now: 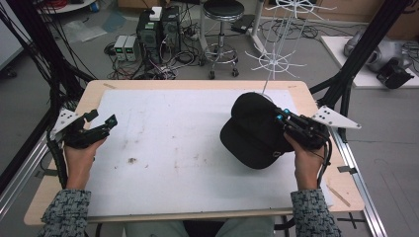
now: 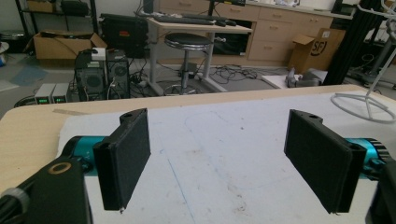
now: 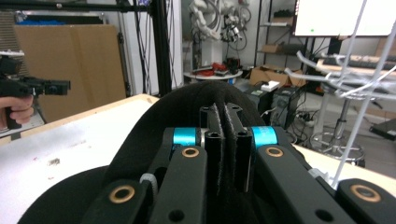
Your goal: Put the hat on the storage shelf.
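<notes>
Patterned sleeves enter at the near table edge. At far left, the left tool rests released, jaws wide apart over bare white surface. Toward the right, the right tool is clenched on the black cap, pinching its fabric, cap partly raised. With so thin a pinch, the cap could slip free or snag the white wire rack just behind.

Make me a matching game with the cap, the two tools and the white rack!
Things:
1. black cap
2. left tool
3. right tool
4. white wire rack

States or places:
A. open, nothing between its pads
B. stands on the floor past the table's far edge
C. pinched and held by a tool
D. shut on cloth

Pairs: 1-C, 2-A, 3-D, 4-B
</notes>
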Demonstrator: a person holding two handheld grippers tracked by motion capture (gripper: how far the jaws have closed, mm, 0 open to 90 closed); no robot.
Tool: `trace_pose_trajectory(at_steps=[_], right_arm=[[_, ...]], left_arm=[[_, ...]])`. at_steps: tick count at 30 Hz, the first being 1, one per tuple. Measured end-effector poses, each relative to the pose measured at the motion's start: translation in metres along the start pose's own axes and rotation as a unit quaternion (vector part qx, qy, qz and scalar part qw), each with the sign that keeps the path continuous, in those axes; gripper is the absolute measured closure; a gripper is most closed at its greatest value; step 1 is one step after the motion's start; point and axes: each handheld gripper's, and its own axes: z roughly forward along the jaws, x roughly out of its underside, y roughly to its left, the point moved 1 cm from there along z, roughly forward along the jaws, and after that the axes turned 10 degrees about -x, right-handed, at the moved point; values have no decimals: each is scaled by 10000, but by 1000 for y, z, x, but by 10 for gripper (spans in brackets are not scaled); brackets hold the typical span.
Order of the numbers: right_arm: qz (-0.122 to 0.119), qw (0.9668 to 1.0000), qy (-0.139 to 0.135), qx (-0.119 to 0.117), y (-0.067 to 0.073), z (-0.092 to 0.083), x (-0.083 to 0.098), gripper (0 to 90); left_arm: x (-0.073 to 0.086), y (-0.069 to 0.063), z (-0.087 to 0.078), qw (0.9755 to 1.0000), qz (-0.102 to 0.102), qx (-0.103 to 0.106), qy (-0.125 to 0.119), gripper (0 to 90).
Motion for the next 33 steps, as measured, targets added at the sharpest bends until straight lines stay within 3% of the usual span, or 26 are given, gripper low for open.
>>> trace_pose_trajectory(at_steps=[6, 21, 33], right_arm=[[-42, 9999, -36, 159, 0, -11, -15, 881], [-287, 9985, -223, 419, 1, -42, -74, 881], [-296, 9964, -496, 615, -5, -62, -98, 882]], left_arm=[[-1, 1, 0, 10000, -38, 6, -14, 228], [-2, 4, -1, 9999, -100, -9, -46, 228], [-2, 5, -1, 9999, -138, -23, -51, 228]])
